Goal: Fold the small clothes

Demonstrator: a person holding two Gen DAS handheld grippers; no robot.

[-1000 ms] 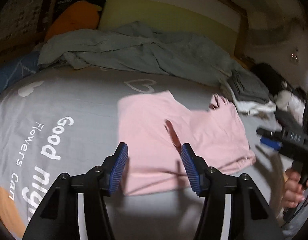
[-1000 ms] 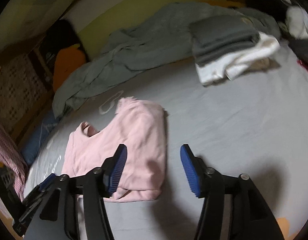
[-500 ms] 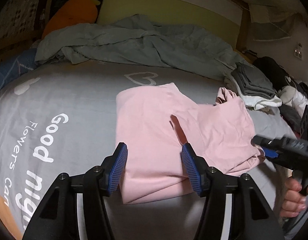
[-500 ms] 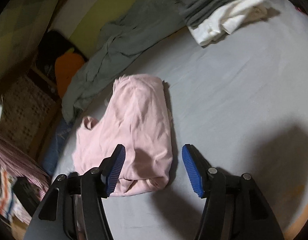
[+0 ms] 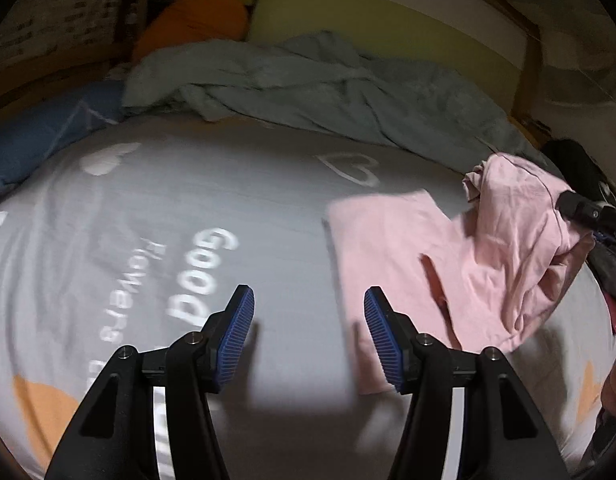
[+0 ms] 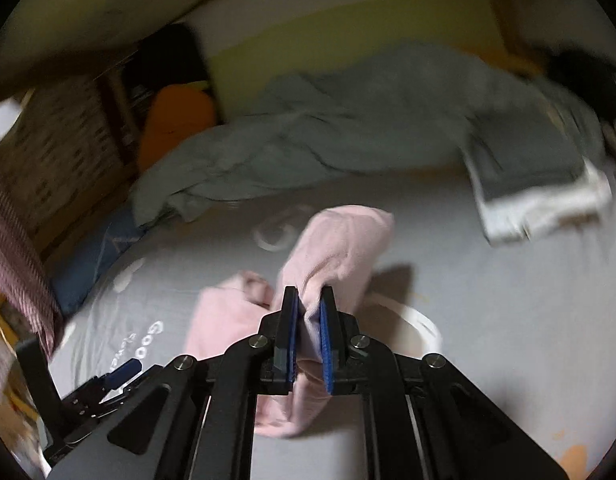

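Pink garment point(image 5: 460, 264) on the grey bedsheet point(image 5: 156, 216), mid-fold: the right gripper point(image 6: 308, 320) pinches one edge and lifts it, while the left gripper point(image 5: 308, 332) hangs spread and empty beside it. Next, probably: carry the raised edge across and lay it flat.
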